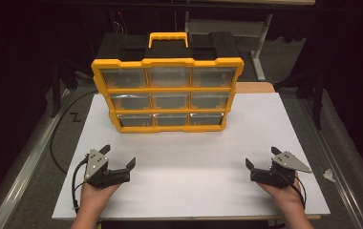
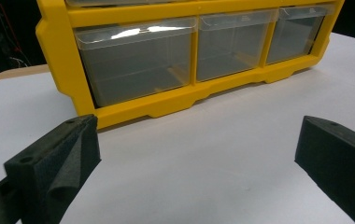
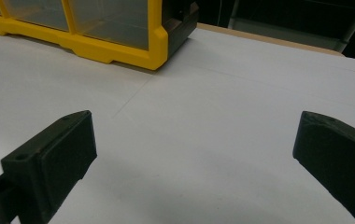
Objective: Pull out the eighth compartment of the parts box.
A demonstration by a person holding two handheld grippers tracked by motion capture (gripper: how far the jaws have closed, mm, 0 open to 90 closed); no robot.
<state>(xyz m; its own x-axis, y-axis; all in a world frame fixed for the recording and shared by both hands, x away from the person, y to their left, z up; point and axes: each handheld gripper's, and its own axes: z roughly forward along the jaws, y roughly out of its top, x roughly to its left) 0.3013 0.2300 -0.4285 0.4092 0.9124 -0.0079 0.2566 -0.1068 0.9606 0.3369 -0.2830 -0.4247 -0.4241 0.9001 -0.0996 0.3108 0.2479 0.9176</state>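
Note:
A yellow organizer case (image 1: 168,93) with a black back and a yellow handle stands upright at the far middle of the white board (image 1: 189,157). Its front holds three rows of clear drawers, all pushed in. My left gripper (image 1: 118,156) rests near the front left of the board, open, nothing between its jaws. The left gripper view faces the case's bottom-row drawers (image 2: 136,63). My right gripper (image 1: 261,157) sits near the front right, open and empty. The right gripper view catches the case's lower right corner (image 3: 154,44).
The board lies on a wooden table whose edge shows behind the case (image 1: 256,87). A black cable (image 1: 58,143) loops off the left side. A small white scrap (image 1: 328,174) lies right of the board. Dark floor and a metal stand surround the table.

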